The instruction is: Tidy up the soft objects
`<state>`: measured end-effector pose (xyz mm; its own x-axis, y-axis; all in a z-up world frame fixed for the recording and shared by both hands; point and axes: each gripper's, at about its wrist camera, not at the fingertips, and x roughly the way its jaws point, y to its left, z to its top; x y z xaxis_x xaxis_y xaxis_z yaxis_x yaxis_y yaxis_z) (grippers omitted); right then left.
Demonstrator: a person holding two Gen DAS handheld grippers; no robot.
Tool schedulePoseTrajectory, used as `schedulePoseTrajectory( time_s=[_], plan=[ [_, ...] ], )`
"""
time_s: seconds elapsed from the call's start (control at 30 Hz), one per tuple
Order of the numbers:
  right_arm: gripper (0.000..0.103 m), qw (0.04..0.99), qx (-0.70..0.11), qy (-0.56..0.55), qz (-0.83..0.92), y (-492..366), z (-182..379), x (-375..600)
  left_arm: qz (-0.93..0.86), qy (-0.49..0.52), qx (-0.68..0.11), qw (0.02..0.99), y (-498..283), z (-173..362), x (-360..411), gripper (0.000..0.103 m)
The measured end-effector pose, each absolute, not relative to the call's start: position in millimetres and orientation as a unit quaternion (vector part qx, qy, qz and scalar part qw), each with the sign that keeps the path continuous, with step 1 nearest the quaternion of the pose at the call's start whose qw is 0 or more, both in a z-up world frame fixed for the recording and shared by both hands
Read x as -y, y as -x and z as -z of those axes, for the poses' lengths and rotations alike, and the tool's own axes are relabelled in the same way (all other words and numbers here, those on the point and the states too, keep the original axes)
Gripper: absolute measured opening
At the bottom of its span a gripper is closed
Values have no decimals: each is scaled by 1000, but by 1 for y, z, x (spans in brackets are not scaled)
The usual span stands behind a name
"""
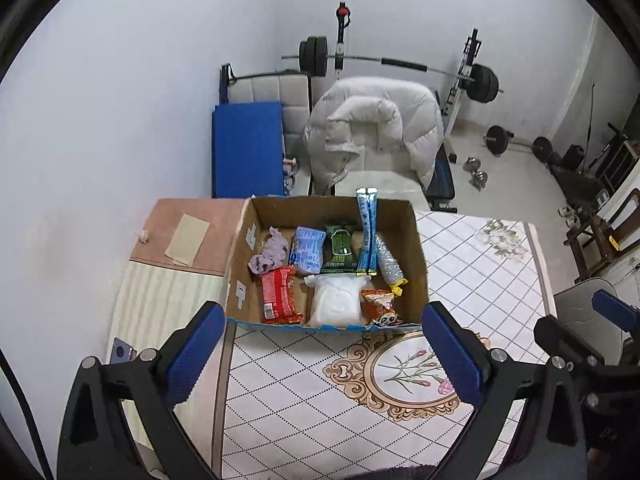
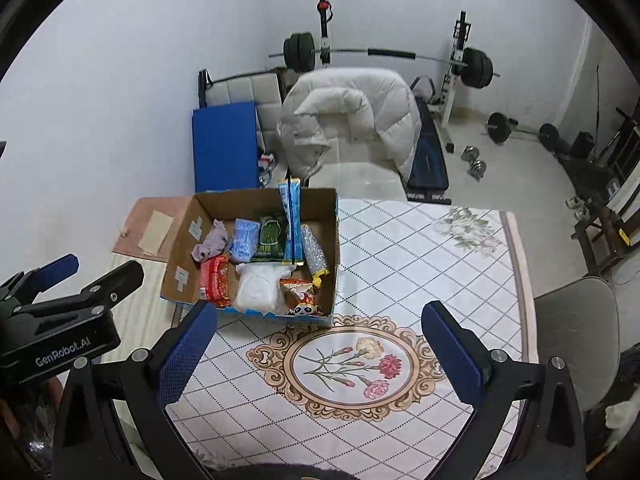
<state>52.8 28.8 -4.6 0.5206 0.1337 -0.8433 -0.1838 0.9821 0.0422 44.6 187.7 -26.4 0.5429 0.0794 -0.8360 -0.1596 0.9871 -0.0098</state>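
An open cardboard box (image 1: 416,240) stands on the table and holds several soft items: a purple cloth (image 1: 269,255), a light blue pack (image 1: 307,250), a green pack (image 1: 340,248), a tall blue sachet (image 1: 367,232), a silver scrubber (image 1: 388,260), a red pack (image 1: 279,295), a white bag (image 1: 335,305) and an orange snack pack (image 1: 380,307). The box also shows in the right wrist view (image 2: 335,256). My left gripper (image 1: 322,350) is open and empty, above the table in front of the box. My right gripper (image 2: 320,354) is open and empty, over the tablecloth's flower medallion (image 2: 344,364).
The table carries a checked tablecloth (image 2: 420,256). A chair with a white puffer jacket (image 1: 372,132) stands behind the table. A blue mat (image 1: 247,152), a barbell rack (image 1: 400,64) and dumbbells (image 1: 476,172) lie beyond. A grey chair (image 2: 576,336) is at the right.
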Motion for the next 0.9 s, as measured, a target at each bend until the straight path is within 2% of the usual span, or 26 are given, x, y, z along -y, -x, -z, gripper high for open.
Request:
schedulePoseTrajectory(
  time_s=[0.43, 0.9],
  plan=[
    [103, 888, -447, 38, -102, 1, -51, -18, -64, 48, -444, 892, 1, -17, -180, 101],
    [103, 905, -418, 41, -71, -7, -58, -16, -87, 49, -426, 899, -1, -16, -186, 103]
  ],
)
